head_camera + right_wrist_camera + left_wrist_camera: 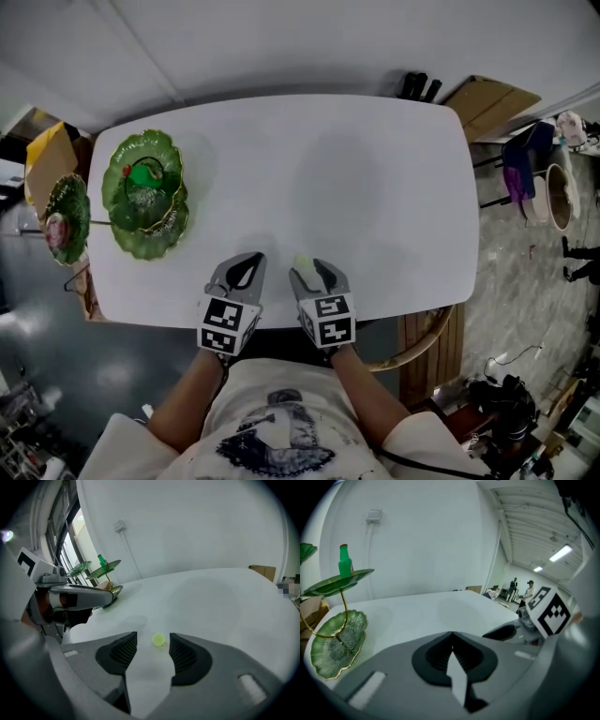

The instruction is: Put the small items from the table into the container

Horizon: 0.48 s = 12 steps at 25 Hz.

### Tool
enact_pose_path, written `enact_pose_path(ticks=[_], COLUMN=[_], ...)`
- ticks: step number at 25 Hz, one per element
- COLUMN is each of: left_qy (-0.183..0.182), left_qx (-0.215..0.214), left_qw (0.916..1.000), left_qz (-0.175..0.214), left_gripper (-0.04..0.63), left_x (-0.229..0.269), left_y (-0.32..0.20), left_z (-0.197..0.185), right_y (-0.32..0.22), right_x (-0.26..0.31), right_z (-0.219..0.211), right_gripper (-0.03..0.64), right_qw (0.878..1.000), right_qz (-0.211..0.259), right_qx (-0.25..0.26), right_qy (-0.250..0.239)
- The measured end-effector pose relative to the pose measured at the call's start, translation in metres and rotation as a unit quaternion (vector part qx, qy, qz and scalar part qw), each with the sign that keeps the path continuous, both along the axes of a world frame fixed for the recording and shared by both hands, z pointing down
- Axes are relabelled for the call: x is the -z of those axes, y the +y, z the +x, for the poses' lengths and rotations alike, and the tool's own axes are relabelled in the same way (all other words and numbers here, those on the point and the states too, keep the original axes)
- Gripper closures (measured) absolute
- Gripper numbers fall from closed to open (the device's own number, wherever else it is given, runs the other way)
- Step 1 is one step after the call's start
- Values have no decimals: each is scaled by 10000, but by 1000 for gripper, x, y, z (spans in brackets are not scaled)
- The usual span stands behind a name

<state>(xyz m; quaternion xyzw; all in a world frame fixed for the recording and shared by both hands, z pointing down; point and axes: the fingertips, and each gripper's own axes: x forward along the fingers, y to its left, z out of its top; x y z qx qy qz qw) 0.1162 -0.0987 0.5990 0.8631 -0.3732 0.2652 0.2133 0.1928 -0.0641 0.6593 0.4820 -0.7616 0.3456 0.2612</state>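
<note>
the small ball (158, 640), judged light and easily rolled, is framed by the wide right tongs (312, 275); its middle should be pinched. left tongs (451, 639) are closed, empty.

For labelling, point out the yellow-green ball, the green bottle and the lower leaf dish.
yellow-green ball (158, 640), right gripper view, its centre.
green bottle (345, 563), left gripper view, its body.
lower leaf dish (354, 627), left gripper view, bare inner surface.

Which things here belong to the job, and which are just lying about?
Job: small yellow-green ball between the jaws of the open right gripper; green leaf-shaped tiered dish; small red-capped green bottle on a raised tier.
Lying about: brown cardboard beyond the white table; blue-purple cloth at the right.
</note>
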Motion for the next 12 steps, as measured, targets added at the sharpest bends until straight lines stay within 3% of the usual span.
enact_pose_path(ticks=[12], left_qy=[-89], left_qx=[-37], left_qw=[9998], left_qz=[-186], left_gripper=[606], left_x=[-12], left_y=[-14], left_z=[-5], right_y=[-11], right_x=[-18], right_z=[-7], right_gripper=[407], right_qw=[9994], right_qz=[-351], right_qx=[48], right_qy=[55])
